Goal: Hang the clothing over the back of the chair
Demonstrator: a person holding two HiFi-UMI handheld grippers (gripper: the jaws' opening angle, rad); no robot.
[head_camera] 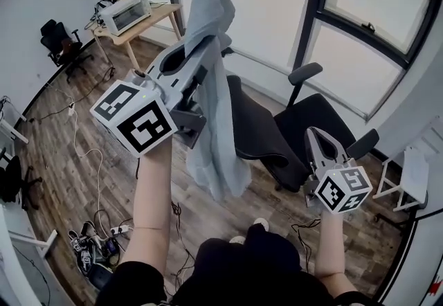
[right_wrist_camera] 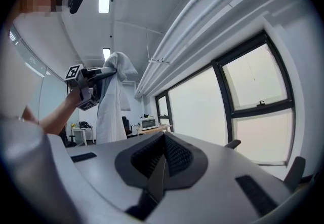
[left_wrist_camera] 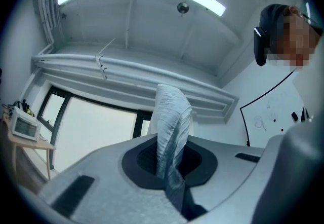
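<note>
The chair (head_camera: pixel 263 138), black with armrests, stands below and beyond the left hand-held gripper (head_camera: pixel 211 48) and just ahead of the right hand-held gripper (head_camera: pixel 320 138), so it lies between the two. The clothing (head_camera: pixel 218 131), pale grey, is not on it yet: it hangs from the left hand-held gripper, whose jaws are clamped on a bunched fold, with a short tuft standing above them and the long rest dropping well below, its lower edge in front of the chair back. The right hand-held gripper is closed on nothing and is held apart from the cloth. The main risk appears to be the single pinch. With the cloth gathered into a narrow rope and nothing spreading it, it would likely land on the chair back as a bundle, with most of its weight on one side, and slide off to the floor. The long tail could also snag an armrest on the way over, dragging the fold out of the jaws. If the chair swivels or rolls, a push from the cloth or a hand-held gripper could turn its back away from the drop.
</note>
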